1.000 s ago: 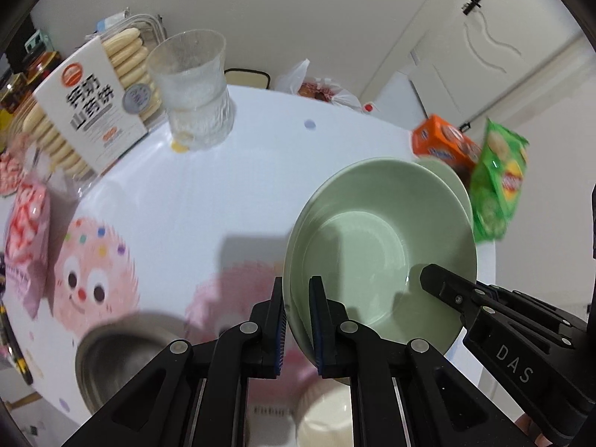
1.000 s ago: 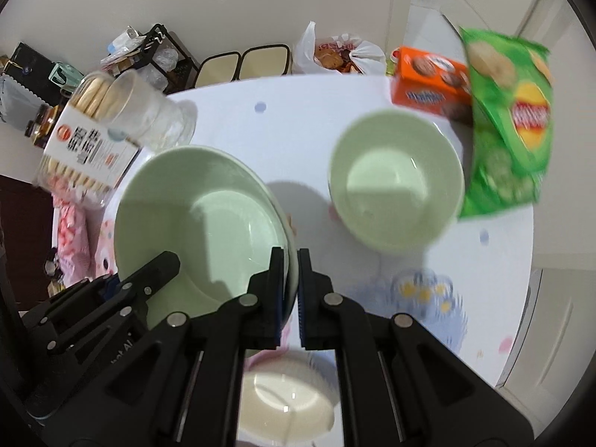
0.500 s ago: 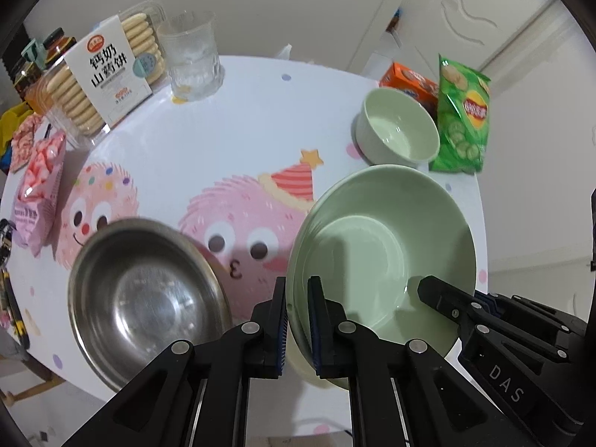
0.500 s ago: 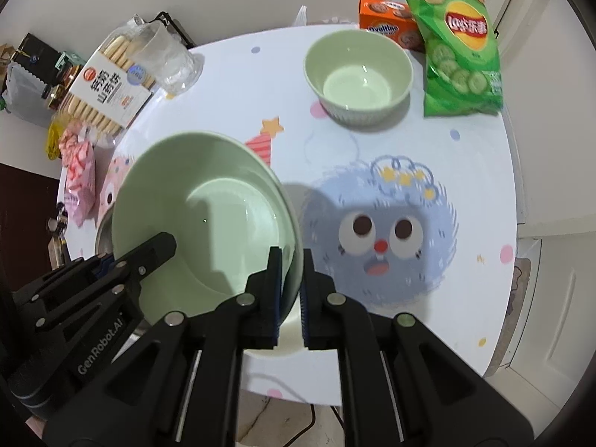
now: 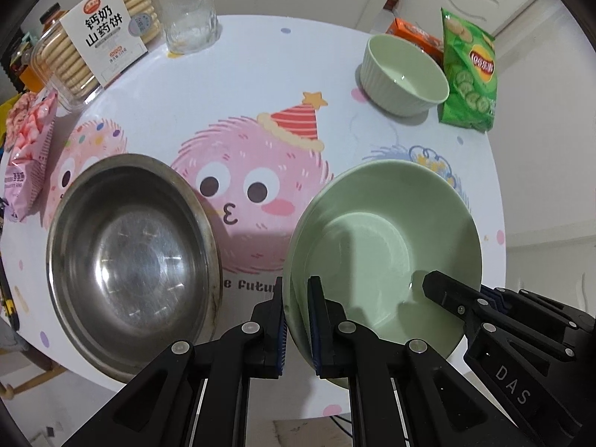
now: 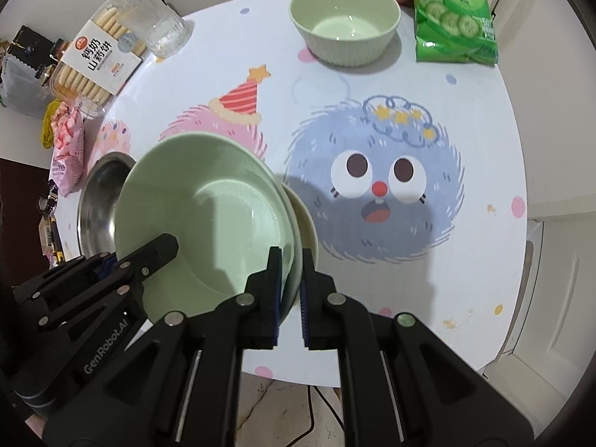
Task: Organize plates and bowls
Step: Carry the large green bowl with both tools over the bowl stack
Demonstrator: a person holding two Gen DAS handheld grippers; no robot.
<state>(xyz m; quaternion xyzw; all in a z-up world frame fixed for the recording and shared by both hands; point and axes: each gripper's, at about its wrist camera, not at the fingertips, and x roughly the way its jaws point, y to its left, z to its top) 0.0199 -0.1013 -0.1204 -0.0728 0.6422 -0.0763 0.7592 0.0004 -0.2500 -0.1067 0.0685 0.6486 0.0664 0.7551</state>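
step: carrying green plate [image 5: 380,246] | left gripper [image 5: 297,320] and right gripper [image 6: 289,290] pinch opposite rims | plate right of steel bowl [image 5: 130,260] | next: likely lower level, then release

The green plate [image 6: 208,223] covers most of the steel bowl [image 6: 97,201] in the right wrist view; only a strip at 9 o'clock of the plate shows. A cream dish [image 6: 306,229] under the plate shows only as a sliver at its 3 o'clock rim. The orange box [image 5: 411,35] is largely hidden behind the small green bowl [image 5: 404,74] and the chip bag [image 5: 470,74]. Small print on the biscuit pack [image 5: 98,43] is unreadable. Items beyond the table [image 5: 238,85] at 10 o'clock are too small to identify.
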